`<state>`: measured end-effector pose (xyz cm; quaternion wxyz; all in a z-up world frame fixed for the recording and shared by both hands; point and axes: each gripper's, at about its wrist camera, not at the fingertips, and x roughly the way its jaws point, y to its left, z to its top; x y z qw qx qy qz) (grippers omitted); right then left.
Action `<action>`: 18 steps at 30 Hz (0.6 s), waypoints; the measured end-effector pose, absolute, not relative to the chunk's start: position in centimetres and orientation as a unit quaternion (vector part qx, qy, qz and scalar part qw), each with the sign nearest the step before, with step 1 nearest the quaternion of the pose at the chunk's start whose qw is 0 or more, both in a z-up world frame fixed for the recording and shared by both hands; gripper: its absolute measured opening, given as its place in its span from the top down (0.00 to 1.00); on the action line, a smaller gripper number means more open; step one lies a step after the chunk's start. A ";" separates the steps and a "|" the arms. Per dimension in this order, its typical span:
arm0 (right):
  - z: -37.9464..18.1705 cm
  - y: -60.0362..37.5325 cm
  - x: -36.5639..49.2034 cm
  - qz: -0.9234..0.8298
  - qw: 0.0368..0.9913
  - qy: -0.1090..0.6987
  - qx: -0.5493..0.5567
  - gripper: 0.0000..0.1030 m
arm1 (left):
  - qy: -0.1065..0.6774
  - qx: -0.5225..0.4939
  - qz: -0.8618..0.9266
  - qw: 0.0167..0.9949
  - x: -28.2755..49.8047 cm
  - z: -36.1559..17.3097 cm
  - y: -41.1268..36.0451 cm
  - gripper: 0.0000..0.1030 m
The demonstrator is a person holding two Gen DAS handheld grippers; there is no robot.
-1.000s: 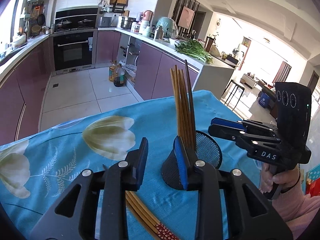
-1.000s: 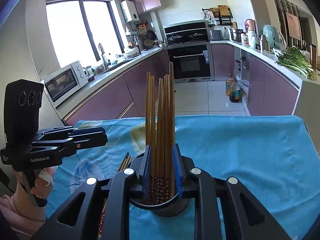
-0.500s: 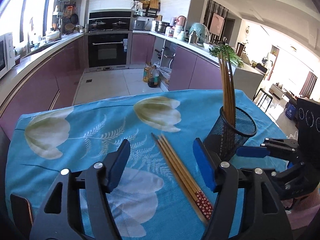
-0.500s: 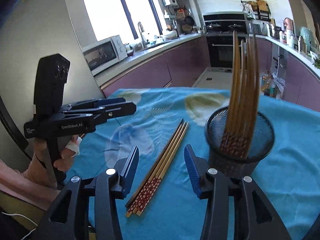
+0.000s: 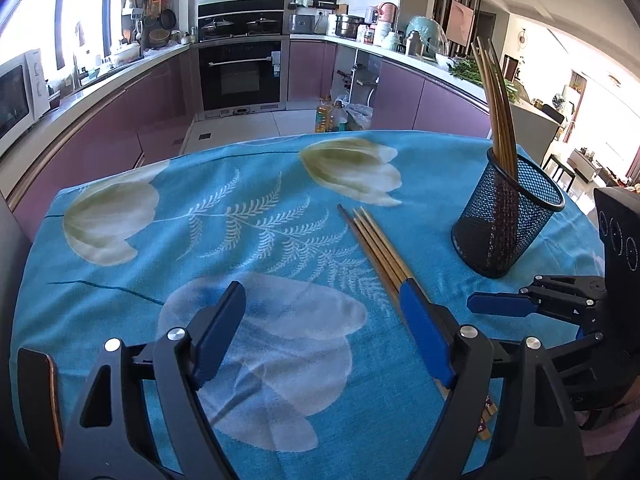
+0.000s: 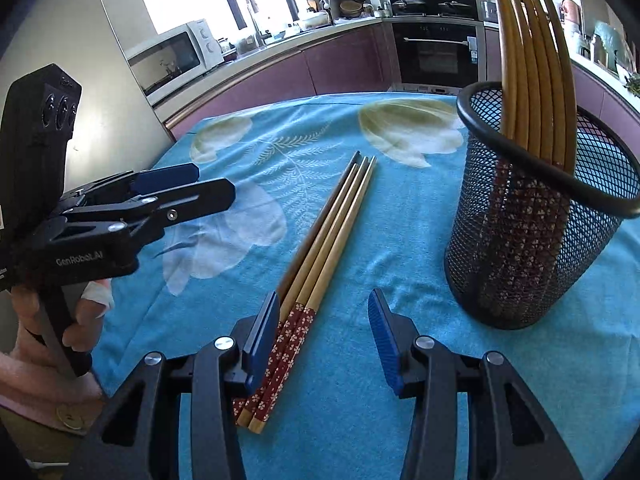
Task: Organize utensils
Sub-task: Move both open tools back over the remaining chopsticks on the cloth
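Both grippers, left [image 5: 322, 330] & right [image 6: 324, 338], now wide open, backed off holder [image 6: 536, 216] toward loose chopsticks [image 6: 320, 256].

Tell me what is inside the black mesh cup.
The mesh cup holds a bundle of wooden chopsticks standing upright, leaning on its rim, patterned red ends down. The mesh blurs the cup's bottom, so anything else lying there cannot be made out.

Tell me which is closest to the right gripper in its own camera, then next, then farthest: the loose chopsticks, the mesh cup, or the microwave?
1. Loose chopsticks, beside the right gripper's left finger.
2. Mesh cup, on the right.
3. Microwave, far back left on the counter.
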<state>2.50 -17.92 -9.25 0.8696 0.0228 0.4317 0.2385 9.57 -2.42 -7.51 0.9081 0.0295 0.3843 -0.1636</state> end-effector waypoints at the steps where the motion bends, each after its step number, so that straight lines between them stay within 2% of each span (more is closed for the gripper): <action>1: -9.3 -17.7 2.5 0.234 0.871 0.432 0.017 0.58 | 0.386 0.030 -0.165 0.907 9.6 -7.6 -2.5 0.26; 18: -9.9 -18.1 2.6 0.210 0.874 0.438 -0.001 0.64 | 0.415 0.064 -0.203 0.884 10.0 -9.6 -5.1 0.32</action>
